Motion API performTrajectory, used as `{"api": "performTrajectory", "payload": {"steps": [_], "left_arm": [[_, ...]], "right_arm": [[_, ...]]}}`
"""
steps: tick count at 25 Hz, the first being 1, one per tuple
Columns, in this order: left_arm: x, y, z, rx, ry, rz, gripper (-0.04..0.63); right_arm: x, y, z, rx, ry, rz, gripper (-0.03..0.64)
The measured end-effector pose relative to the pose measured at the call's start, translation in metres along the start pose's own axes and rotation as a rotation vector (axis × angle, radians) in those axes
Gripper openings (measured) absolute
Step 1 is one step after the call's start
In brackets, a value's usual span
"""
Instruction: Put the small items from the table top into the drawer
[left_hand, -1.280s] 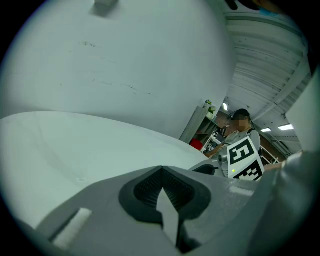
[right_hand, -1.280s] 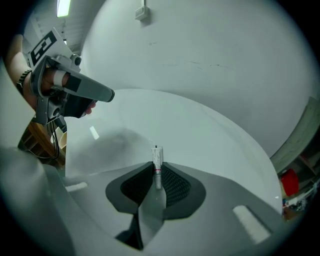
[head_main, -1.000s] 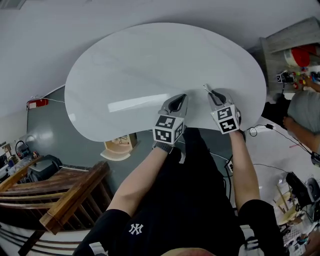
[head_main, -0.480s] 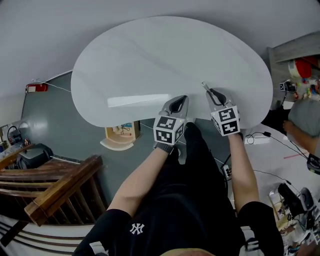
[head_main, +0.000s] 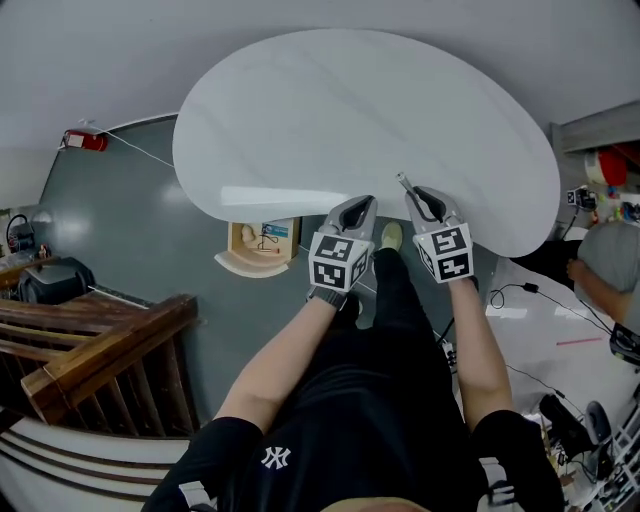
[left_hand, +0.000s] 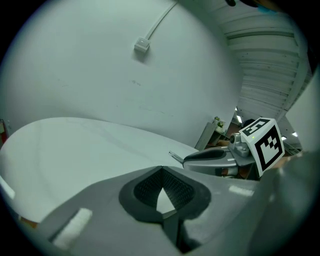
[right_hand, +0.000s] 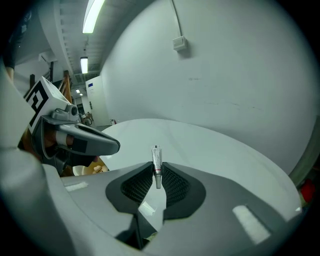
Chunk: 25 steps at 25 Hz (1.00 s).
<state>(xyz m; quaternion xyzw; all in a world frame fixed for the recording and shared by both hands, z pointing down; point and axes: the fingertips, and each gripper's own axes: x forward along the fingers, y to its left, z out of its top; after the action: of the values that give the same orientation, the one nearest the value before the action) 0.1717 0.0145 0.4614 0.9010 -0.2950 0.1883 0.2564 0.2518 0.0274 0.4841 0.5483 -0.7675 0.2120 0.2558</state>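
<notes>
The white oval table (head_main: 350, 110) has a bare top with no small items showing. My right gripper (head_main: 420, 195) hangs at the table's near edge, shut on a small whitish tube (head_main: 403, 181) with a dark band; the tube pokes forward from between the jaws. In the right gripper view the tube (right_hand: 157, 159) stands upright in the tips of the right gripper (right_hand: 157, 174). My left gripper (head_main: 358, 205) is beside it on the left, shut with nothing in it; its tips meet in the left gripper view (left_hand: 161, 170). No drawer is in view.
A wooden stair railing (head_main: 110, 350) stands at the lower left. A small wooden stand (head_main: 262, 245) sits on the floor under the table's near edge. Another person (head_main: 600, 250) and cables (head_main: 510, 295) are at the right. A wall box (left_hand: 142, 46) with a cable hangs behind the table.
Both grippers have drawn back from over the table top to its near edge, side by side. The tube stays in the right gripper. The table has shifted right and up in the head view.
</notes>
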Motion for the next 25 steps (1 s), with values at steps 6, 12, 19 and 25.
{"api": "performTrajectory", "payload": {"steps": [6,12,19,25], "left_arm": [[-0.049,0.038,-0.009,-0.035,-0.039,0.075,0.003],[-0.092,0.077,-0.024,-0.085,-0.064,0.164,0.003],[-0.149,0.124,-0.056,-0.156,-0.080,0.282,0.003],[-0.190,0.163,-0.088,-0.215,-0.088,0.373,0.003]], "right_arm": [[0.017,0.070,0.026,-0.066,-0.029,0.078,0.083],[0.040,0.135,0.039,-0.118,-0.030,0.183,0.083],[0.066,0.218,0.039,-0.177,-0.024,0.312,0.083],[0.090,0.280,0.028,-0.235,0.005,0.410,0.083]]}}
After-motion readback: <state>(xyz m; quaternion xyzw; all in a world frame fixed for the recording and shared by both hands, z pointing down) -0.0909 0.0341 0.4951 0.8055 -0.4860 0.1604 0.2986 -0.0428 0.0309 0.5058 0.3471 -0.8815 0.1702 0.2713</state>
